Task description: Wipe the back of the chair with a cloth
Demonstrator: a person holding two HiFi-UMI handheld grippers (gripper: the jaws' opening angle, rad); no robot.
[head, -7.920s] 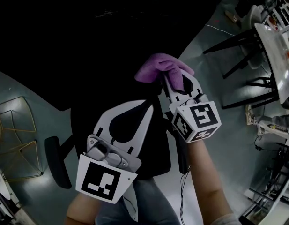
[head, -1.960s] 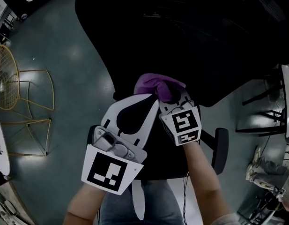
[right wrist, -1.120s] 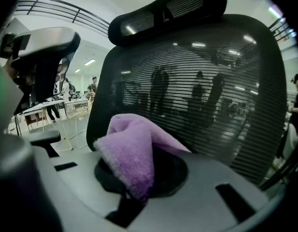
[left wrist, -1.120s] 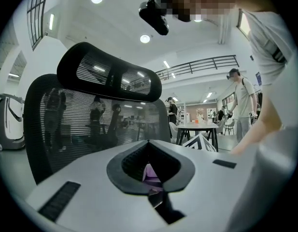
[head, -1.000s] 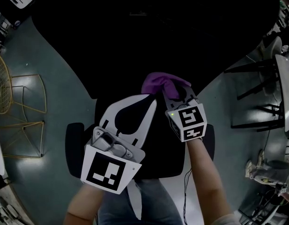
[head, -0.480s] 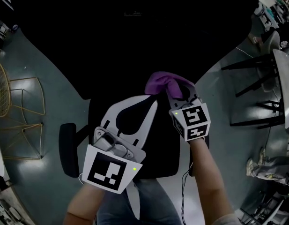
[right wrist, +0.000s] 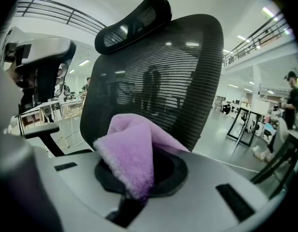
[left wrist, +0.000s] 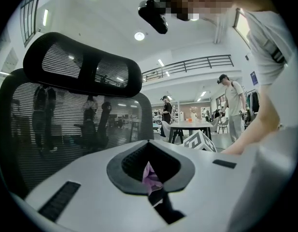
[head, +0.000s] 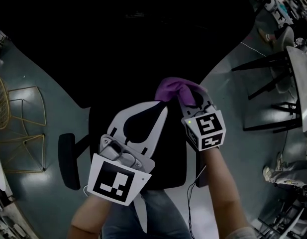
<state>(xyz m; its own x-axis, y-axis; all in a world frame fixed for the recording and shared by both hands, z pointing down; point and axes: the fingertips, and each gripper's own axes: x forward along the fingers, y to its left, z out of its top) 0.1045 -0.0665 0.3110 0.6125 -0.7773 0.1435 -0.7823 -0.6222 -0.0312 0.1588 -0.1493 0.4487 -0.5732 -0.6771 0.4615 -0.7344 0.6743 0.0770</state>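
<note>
Got the purple cloth [right wrist: 132, 153] clamped tight in the jaws of the right gripper [head: 187, 96], bunched up and flopping over the tips. Holding it low against the chair's mesh back [right wrist: 158, 76], well under the headrest [right wrist: 134, 18]. Can't tell if it's actually touching the mesh or just shy of it.

Over on the left gripper [head: 161, 107]: jaws closed together at the tips, parked just beside the cloth and pointed at that same chair back. Can spot a sliver of purple through the gap in the left gripper view, but can't say whether it's pinched there or just showing through.

From the head view, looking steeply down on the chair's black seat [head: 165, 158] under both grippers, with one armrest [head: 69, 161] sticking out on the seat's left. Further left of the chair, a gold wire chair [head: 21, 128] on the grey floor [head: 68, 73]. Off to the chair's right, a pale worktop [head: 298, 78] on dark legs.
</note>
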